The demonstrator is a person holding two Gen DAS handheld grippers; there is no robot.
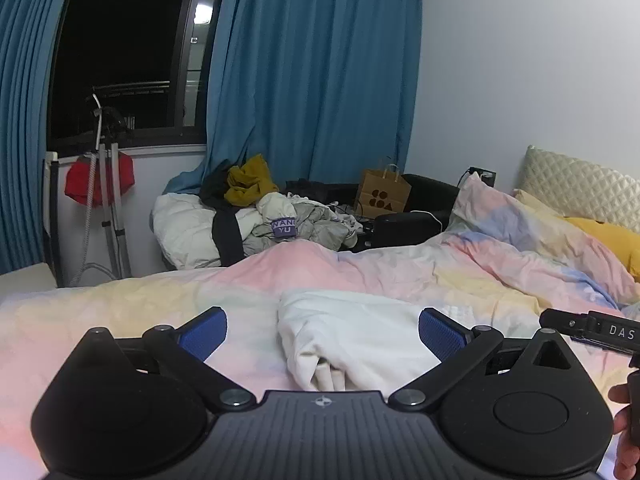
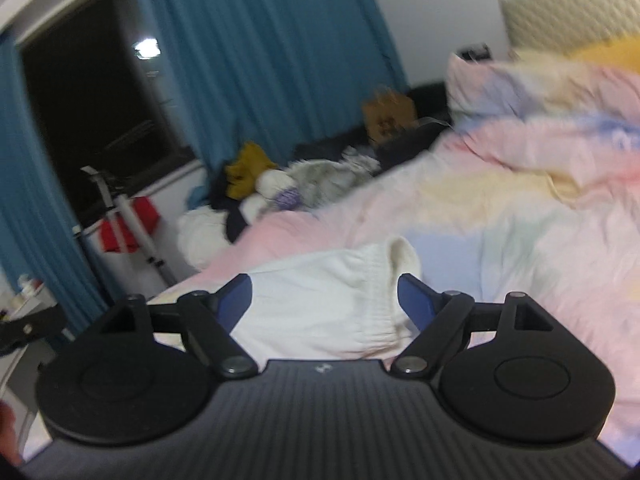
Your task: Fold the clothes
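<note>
A white garment (image 1: 352,336) lies on the bed (image 1: 120,304), on top of a soft cover (image 1: 460,272) with pink, yellow and blue patches. It is bunched up and wrinkled. In the left wrist view its long side runs from near to far, and the near end has an opening that faces the camera. In the right wrist view the white garment (image 2: 320,300) shows a stretchy gathered band (image 2: 380,300), and that band runs from near to far too. One corner of the band sticks up at the far end.

The left gripper (image 1: 323,332) is just above the near end of the garment. Its blue fingers (image 1: 204,334) are spread wide apart, one on each side of the cloth, and they hold nothing. The right gripper (image 2: 324,300) is also wide open, with the garment between its blue fingers (image 2: 236,300), and it grips nothing. This view is blurry.

At the far right edge of the left wrist view a hand (image 1: 624,432) holds the black body of the other tool.

Far away, blue curtains (image 1: 312,80) hang beside a dark window (image 1: 124,52). A pile of clothes (image 1: 256,208) sits past the bed, with a yellow one on top. A brown paper bag (image 1: 382,196) stands to the right of the pile. A pale quilted headboard (image 1: 580,188) is at the far right, and a red cloth (image 1: 98,178) hangs at the far left.
</note>
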